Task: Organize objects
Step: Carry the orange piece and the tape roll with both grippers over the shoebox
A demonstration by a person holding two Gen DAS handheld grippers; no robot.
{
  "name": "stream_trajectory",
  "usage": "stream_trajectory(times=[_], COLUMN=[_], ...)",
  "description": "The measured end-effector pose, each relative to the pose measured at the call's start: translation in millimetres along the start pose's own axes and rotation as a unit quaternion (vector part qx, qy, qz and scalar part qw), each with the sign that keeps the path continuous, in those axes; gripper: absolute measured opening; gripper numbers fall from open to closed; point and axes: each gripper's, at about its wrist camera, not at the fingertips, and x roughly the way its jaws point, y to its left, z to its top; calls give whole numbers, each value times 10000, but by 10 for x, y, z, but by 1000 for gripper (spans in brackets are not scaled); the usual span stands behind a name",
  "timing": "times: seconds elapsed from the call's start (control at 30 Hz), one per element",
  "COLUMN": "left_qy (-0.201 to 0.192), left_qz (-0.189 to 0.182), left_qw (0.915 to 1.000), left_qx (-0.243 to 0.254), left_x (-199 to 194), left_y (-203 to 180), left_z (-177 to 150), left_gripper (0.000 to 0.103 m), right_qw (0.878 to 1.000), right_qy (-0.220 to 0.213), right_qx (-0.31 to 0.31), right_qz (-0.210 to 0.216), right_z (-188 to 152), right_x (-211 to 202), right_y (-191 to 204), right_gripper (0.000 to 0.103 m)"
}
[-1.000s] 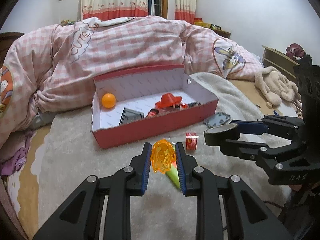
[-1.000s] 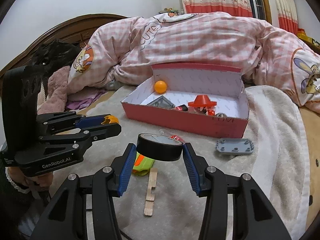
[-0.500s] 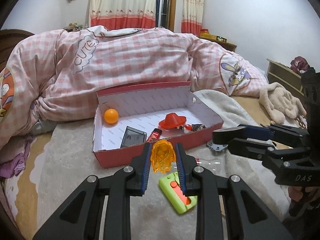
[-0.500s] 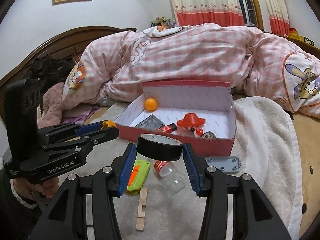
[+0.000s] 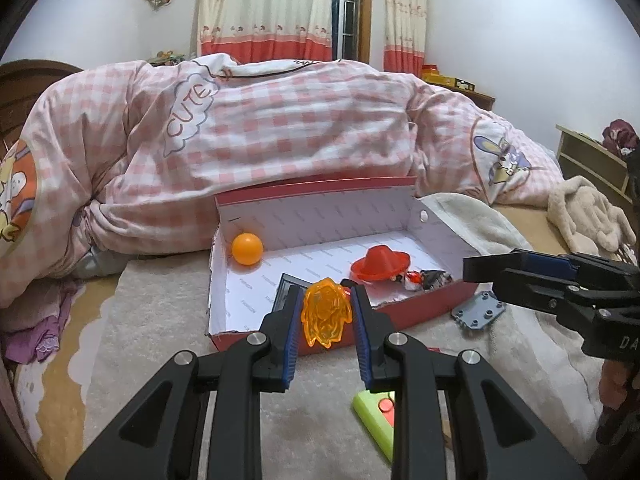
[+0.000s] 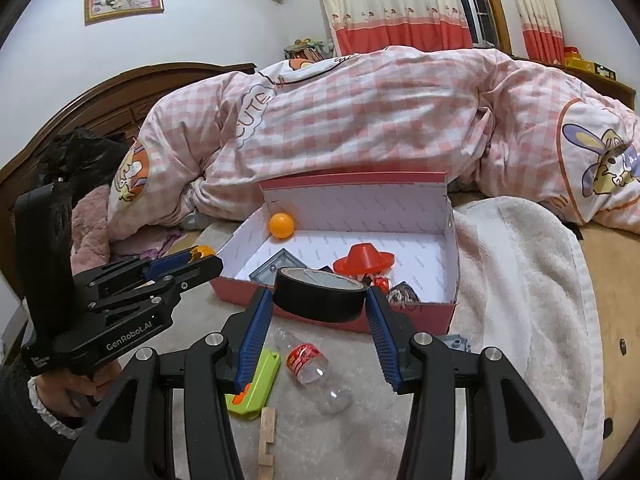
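Note:
My left gripper [image 5: 326,318] is shut on an orange translucent toy piece [image 5: 326,316] and holds it above the near wall of the open red box [image 5: 400,318]. My right gripper [image 6: 320,300] is shut on a black tape roll [image 6: 318,294], raised in front of the box's [image 6: 450,314] near wall. The box holds an orange ball [image 5: 247,249], a red toy hat [image 5: 380,264], a dark flat case [image 5: 286,286] and small figures [image 5: 426,278]. The left gripper also shows in the right wrist view [image 6: 200,260], and the right gripper shows side-on in the left wrist view [image 5: 472,270].
On the grey blanket before the box lie a green toy [image 6: 256,388], a clear plastic bottle [image 6: 312,368], a wooden clip [image 6: 267,436] and a grey plate [image 5: 478,314]. A pink checked duvet [image 5: 280,128] is heaped behind the box. A plush toy [image 5: 588,220] lies at right.
Both grippers have risen and moved forward toward the box, each keeping its object. The box now looks closer and the items on the blanket sit lower in view.

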Motion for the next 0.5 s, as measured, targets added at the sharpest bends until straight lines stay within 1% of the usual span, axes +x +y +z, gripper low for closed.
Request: stream_trajectory(times=[0.33,0.5], left_qy=[-23,95], left_qz=[115,194], left_qw=[9998,9995], left_qx=[-163,-215], left_x=[184,327], left_y=[89,142], left_z=[72,80], left_gripper=[23,23], right_qw=[9999,9996], right_qy=[-7,-14], right_qx=[99,182], right_qz=[-141,-225], right_z=[92,134], right_x=[205,312], right_y=[-96,-199], right_gripper=[49,49])
